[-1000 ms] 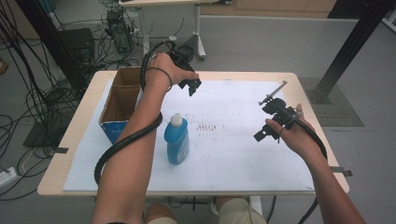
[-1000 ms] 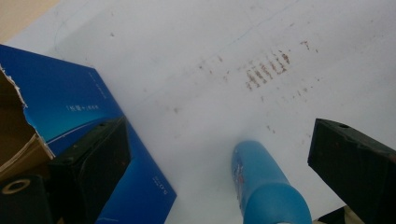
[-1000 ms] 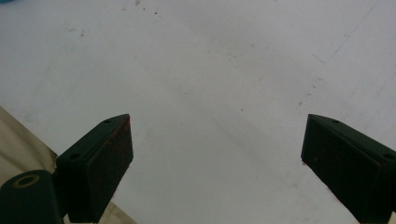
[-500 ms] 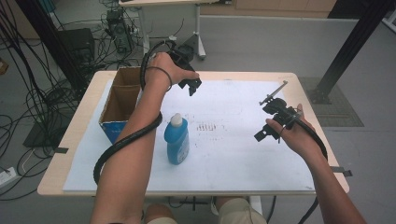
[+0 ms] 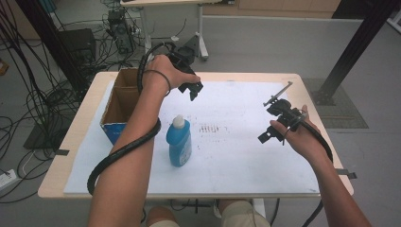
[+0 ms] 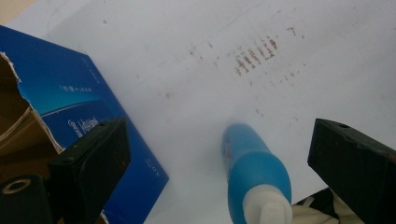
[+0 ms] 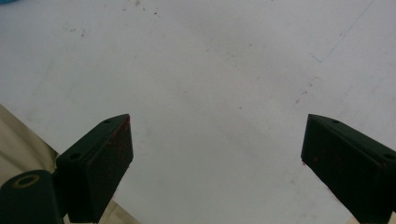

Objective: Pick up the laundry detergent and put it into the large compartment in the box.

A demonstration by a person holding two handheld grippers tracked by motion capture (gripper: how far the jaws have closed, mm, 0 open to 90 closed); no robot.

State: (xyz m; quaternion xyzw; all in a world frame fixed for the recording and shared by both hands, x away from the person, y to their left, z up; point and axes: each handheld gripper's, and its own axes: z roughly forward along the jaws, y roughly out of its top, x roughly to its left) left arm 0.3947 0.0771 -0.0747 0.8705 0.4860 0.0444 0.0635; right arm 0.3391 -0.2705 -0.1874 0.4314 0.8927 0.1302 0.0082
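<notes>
A blue bottle (image 5: pixel 179 141) with a white cap stands upright on the white sheet (image 5: pixel 236 156) near the table's middle left. In the left gripper view the blue bottle (image 6: pixel 254 172) rises between my wide-apart jaws but farther off, with nothing held. My left gripper (image 5: pixel 193 90) hovers open above the sheet, behind the bottle and beside the box. My right gripper (image 5: pixel 272 124) hangs open over the right part of the sheet; its own view looks down on the bare white sheet (image 7: pixel 210 84).
An open cardboard box (image 5: pixel 119 105) with blue sides stands at the table's left; its blue wall (image 6: pixel 70 112) is close to my left jaw. Brown smudges (image 5: pixel 210 128) mark the sheet's middle. A black post (image 5: pixel 352 45) and cables surround the table (image 5: pixel 71 142).
</notes>
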